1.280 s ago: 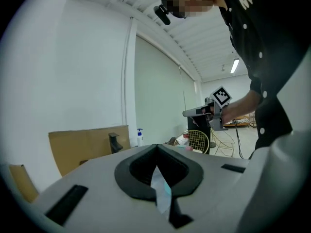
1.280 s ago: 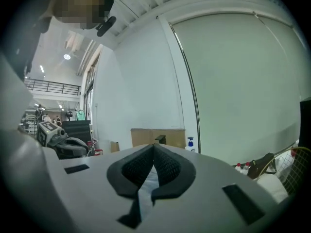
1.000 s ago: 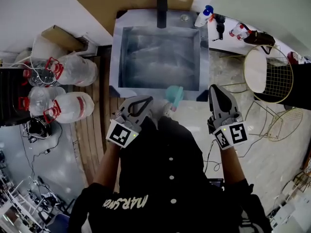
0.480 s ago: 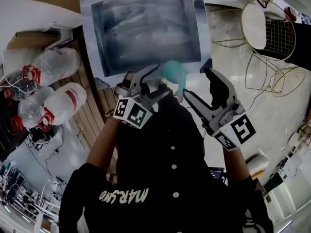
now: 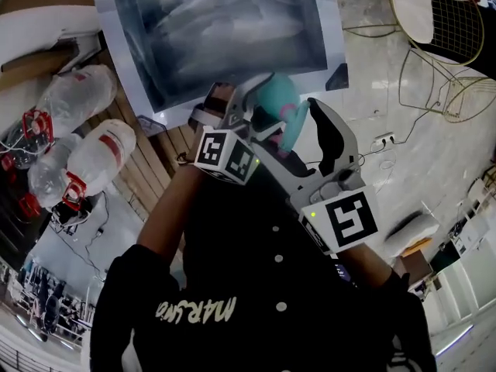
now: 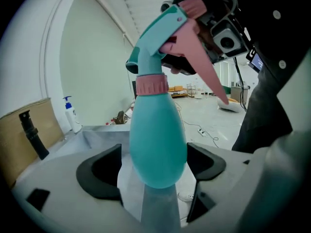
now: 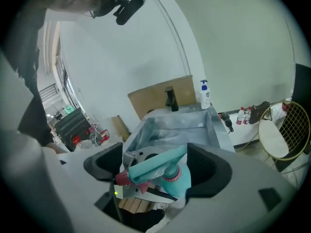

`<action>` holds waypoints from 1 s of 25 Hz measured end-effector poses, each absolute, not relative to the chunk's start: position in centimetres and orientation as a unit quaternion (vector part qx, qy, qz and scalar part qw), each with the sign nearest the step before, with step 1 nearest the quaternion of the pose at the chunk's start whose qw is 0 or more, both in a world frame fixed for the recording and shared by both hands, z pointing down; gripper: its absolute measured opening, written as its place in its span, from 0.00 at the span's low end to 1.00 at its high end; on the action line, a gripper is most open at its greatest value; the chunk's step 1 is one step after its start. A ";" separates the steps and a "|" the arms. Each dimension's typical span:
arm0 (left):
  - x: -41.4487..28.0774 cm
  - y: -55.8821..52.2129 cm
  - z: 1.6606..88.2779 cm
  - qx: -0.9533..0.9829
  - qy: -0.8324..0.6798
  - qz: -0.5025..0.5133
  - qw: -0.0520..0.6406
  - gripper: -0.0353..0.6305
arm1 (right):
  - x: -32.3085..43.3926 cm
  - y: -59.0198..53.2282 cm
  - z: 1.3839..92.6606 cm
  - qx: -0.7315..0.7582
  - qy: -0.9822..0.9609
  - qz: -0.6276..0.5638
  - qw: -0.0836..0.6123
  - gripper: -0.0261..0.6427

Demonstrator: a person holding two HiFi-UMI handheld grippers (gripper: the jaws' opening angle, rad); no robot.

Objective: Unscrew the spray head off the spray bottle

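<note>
A teal spray bottle (image 5: 273,99) with a pink collar (image 6: 151,85) and a pink trigger stands at the front rim of the sink (image 5: 332,33). My left gripper (image 5: 257,113) has its opening jaws on either side of the bottle's round body (image 6: 158,140). The pads sit close beside it and do not visibly squeeze it. My right gripper (image 5: 288,130) comes in from the right, its jaws also opening, with the spray head (image 7: 155,166) between them and gaps on both sides. The bottle's base is hidden.
The foil-lined sink has a black faucet (image 7: 170,98) and a white pump bottle (image 7: 205,95) at its back. Large water jugs (image 5: 85,91) lie on wooden slats to the left. A wire stool (image 5: 434,22) and cables occupy the floor to the right.
Both grippers went from shut to wide open and closed in on the bottle, the left around its body and the right at the spray head. The head view tilted.
</note>
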State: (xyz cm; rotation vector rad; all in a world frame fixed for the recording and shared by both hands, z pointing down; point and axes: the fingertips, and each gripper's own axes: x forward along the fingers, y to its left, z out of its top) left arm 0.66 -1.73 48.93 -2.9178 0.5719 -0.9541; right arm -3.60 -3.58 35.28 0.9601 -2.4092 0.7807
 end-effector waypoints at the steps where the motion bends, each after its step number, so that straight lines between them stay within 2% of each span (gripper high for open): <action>1: 0.8 -1.8 49.0 -0.935 0.182 -0.304 0.006 0.66 | -3.5 -3.5 35.4 0.346 -0.866 0.289 0.215 0.67; 6: 1.5 -1.4 49.5 -0.935 0.165 -0.314 0.019 0.66 | -3.6 -3.9 35.5 0.342 -0.861 0.324 0.193 0.65; 15: 1.6 -2.3 50.5 -0.932 0.168 -0.319 0.028 0.66 | -4.0 -4.0 36.0 0.301 -0.867 0.334 0.214 0.65; 23: 1.3 -2.1 51.1 -0.924 0.183 -0.333 0.032 0.66 | -3.3 -3.7 36.4 0.327 -0.847 0.323 0.269 0.64; 25: 1.3 -2.1 51.3 -0.923 0.185 -0.337 0.034 0.66 | -3.4 -3.5 36.5 0.325 -0.842 0.325 0.282 0.59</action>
